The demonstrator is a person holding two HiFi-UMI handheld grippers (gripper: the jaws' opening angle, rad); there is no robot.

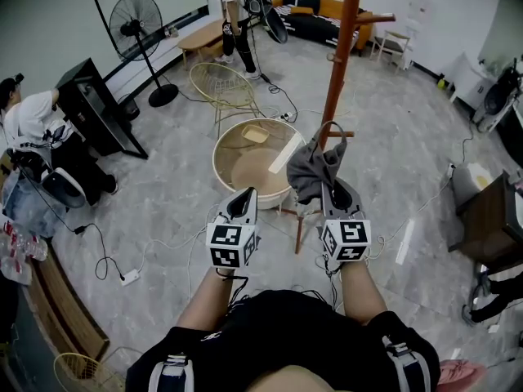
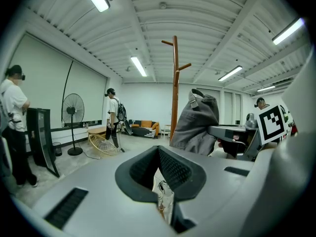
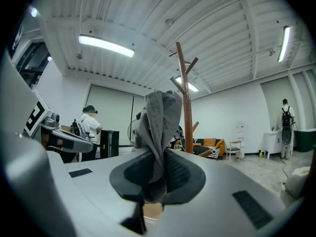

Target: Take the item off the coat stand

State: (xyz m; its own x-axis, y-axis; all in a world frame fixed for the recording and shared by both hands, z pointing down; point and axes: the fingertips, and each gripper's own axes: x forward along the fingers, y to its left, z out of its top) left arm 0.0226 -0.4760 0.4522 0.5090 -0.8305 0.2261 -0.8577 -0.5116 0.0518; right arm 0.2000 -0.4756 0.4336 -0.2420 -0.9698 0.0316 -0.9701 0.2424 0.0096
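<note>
Right gripper view gives me the clearest read: the right gripper [image 3: 157, 181] is pinched on a fold of the grey cloth [image 3: 158, 117], and the fabric rises out of the jaws in a bunched column in front of the stand [image 3: 185, 98]. The grip looks deep, with fabric filling the pads from front to back, so I judge it secure.

From the head view the cloth sits at the right gripper's tips, close beside the pole and just under a short peg [image 1: 343, 134]. A thin loop [image 1: 329, 126] stands up from its top. I can't tell from here whether that loop is clear of the peg or hooked on it.

The left gripper [image 2: 159, 174] is pressed together on nothing and hangs level off to the side, well apart from the cloth.

To finish this cleanly, I'd hold the pinch firm and draw the cloth away from the pole towards me, watching the loop. If it tightens against the peg, I'd lift a little to slip it over the tip, not tug, since a hard pull could rock the stand.
</note>
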